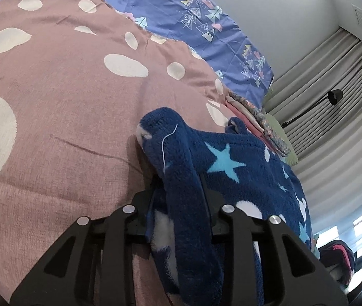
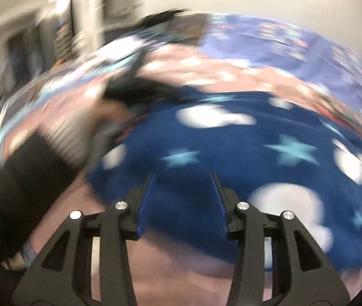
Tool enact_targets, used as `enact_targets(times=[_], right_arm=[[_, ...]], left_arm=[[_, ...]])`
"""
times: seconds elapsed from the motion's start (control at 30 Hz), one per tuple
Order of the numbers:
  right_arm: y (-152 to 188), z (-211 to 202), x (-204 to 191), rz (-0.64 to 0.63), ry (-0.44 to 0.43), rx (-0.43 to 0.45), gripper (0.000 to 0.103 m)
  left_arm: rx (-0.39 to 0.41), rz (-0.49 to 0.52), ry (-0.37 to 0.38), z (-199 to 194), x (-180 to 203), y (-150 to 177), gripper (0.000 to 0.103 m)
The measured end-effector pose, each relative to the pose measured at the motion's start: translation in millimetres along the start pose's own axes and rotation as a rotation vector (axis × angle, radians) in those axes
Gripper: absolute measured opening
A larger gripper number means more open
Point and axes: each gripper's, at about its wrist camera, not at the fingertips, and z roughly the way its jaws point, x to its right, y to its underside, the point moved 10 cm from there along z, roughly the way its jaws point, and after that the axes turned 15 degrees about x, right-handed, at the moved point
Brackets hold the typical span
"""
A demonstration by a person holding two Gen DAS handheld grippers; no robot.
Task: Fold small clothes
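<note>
Left-wrist view: the left gripper is clenched on a thick rolled fold of the blue fleece garment, a plush piece printed with light-blue stars and white blobs; the fold runs up between the two black fingers and covers their tips, and a loose white thread lies along it. The garment rests on the pink bedspread, a woven cover with large white spots, and spreads from the gripper toward the right side of the view. Beyond the garment, at the far edge of the bedspread, sits a small stack of folded clothes in pink and floral cloth. Behind the bedspread lies a purple sheet printed with small trees and clouds; past the stack hang grey curtains, with a black lamp on a thin arm in front of them. Right-wrist view, heavily motion-blurred: the right gripper stands released, its blue-padded fingers apart with nothing pressed between them, above the near edge of the same garment, which lies spread across the bedspread. To the left of the garment a dark sleeve and a hand reach toward its far left corner, where a black device can be made out; blur hides further detail.
</note>
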Motion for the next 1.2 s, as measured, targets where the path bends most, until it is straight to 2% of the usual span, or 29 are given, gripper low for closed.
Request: enact_targets(times=[0.1, 0.2, 0.23, 0.27, 0.3, 0.33, 0.43, 0.93, 1.0, 1.07, 1.1, 1.13, 1.2], right_arm=[[-8.2, -17.1, 67.0, 0.148, 0.185, 0.032, 0.045], [2.1, -20.1, 95.5, 0.169, 0.291, -0.002, 0.047], [8.7, -18.6, 98.8, 0.173, 0.305, -0.024, 0.054], [19.4, -14.1, 101.4, 0.176, 0.316, -0.068, 0.06], [36.9, -5.3, 101.8, 0.171, 0.313, -0.148, 0.062], [49.8, -1.2, 103.7, 0.158, 0.305, -0.192, 0.063], [55.4, -2.5, 101.5, 0.107, 0.323, -0.166, 0.063], [51.9, 7.0, 98.3, 0.096, 0.326, -0.172, 0.064], [49.2, 6.2, 99.1, 0.106, 0.321, -0.165, 0.058], [33.7, 0.9, 102.1, 0.146, 0.308, -0.129, 0.044], [24.8, -0.4, 104.6, 0.159, 0.308, -0.106, 0.03], [7.3, -2.5, 110.0, 0.182, 0.313, -0.052, 0.027], [-16.9, 0.7, 117.7, 0.202, 0.327, 0.023, 0.027]], left_arm=[[0.0, 0.003, -0.001, -0.3, 0.3, 0.4, 0.03], [0.0, 0.004, -0.002, -0.2, 0.6, 0.7, 0.031], [-0.001, 0.007, -0.005, 0.0, 0.9, 1.0, 0.031], [-0.003, 0.011, -0.007, 0.0, 1.1, 1.1, 0.032], [-0.005, 0.015, -0.009, 0.2, 1.6, 1.4, 0.033], [-0.008, 0.023, -0.01, 0.2, 2.4, 2.0, 0.034], [-0.011, 0.034, -0.016, 1.3, 4.2, 2.6, 0.035], [-0.005, 0.026, -0.009, 1.0, 4.0, 1.9, 0.035], [-0.004, 0.028, -0.011, 1.0, 4.2, 1.8, 0.035], [-0.003, 0.028, -0.011, 0.1, 3.9, 1.2, 0.035], [-0.003, 0.027, -0.01, 0.4, 3.9, 1.1, 0.035], [-0.003, 0.027, -0.01, 0.0, 4.4, 0.9, 0.035], [-0.003, 0.028, -0.009, 0.1, 5.0, 0.9, 0.035]])
